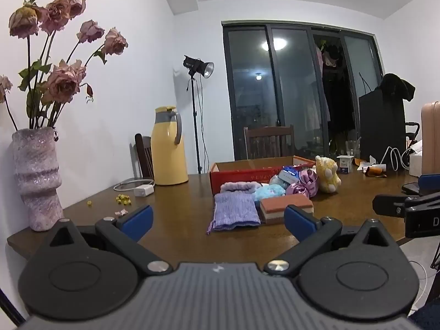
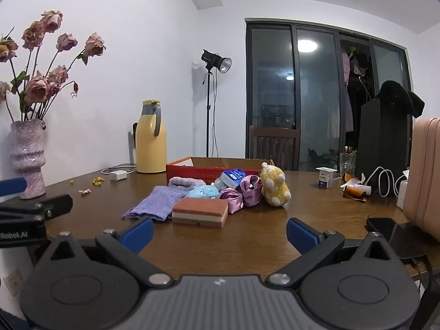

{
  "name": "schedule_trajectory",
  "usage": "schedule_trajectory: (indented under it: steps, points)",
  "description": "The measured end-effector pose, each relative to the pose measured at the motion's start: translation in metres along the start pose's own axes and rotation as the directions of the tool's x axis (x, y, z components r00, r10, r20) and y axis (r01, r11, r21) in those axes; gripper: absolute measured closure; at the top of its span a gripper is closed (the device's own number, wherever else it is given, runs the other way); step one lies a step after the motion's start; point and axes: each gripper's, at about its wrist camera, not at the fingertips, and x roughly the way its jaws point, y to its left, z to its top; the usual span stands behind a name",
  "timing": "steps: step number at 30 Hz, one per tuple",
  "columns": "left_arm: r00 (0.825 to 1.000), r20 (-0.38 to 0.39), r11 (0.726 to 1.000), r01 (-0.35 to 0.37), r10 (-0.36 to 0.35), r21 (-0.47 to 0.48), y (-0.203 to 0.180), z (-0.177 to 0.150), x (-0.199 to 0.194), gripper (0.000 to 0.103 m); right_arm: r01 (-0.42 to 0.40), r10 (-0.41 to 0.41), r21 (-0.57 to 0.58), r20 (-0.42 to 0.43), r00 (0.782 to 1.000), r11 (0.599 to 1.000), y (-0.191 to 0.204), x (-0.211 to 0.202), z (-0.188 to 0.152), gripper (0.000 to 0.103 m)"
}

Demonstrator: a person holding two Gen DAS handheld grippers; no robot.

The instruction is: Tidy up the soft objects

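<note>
Both the left gripper (image 1: pixel 218 220) and right gripper (image 2: pixel 220 232) gape empty; the layered sponge (image 2: pixel 200 212), nearest the red box (image 2: pixel 192 171), lies broadside ahead, closer to the right.

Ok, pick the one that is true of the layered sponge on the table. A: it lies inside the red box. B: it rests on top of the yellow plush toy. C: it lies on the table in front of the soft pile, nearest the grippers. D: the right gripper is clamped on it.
C: the layered sponge lies flat on the table, nearer than the red box and yellow plush toy, with the right gripper open and empty.
</note>
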Motion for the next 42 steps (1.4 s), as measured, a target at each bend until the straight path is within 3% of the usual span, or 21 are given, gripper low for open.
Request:
schedule_trajectory:
  steps: [12, 42]
  points:
    - [0.999, -0.038, 1.0, 0.005, -0.005, 0.005, -0.003, -0.007, 0.005, 0.0, -0.013, 0.013, 0.008, -0.014, 1.0, 1.0, 0.006, 0.004, 0.002, 0.0]
    - [1.0, -0.023, 1.0, 0.008, -0.008, -0.015, -0.003, -0.007, 0.002, 0.0, 0.0, 0.0, -0.005, -0.007, 1.0, 1.0, 0.007, 0.002, -0.001, 0.0]
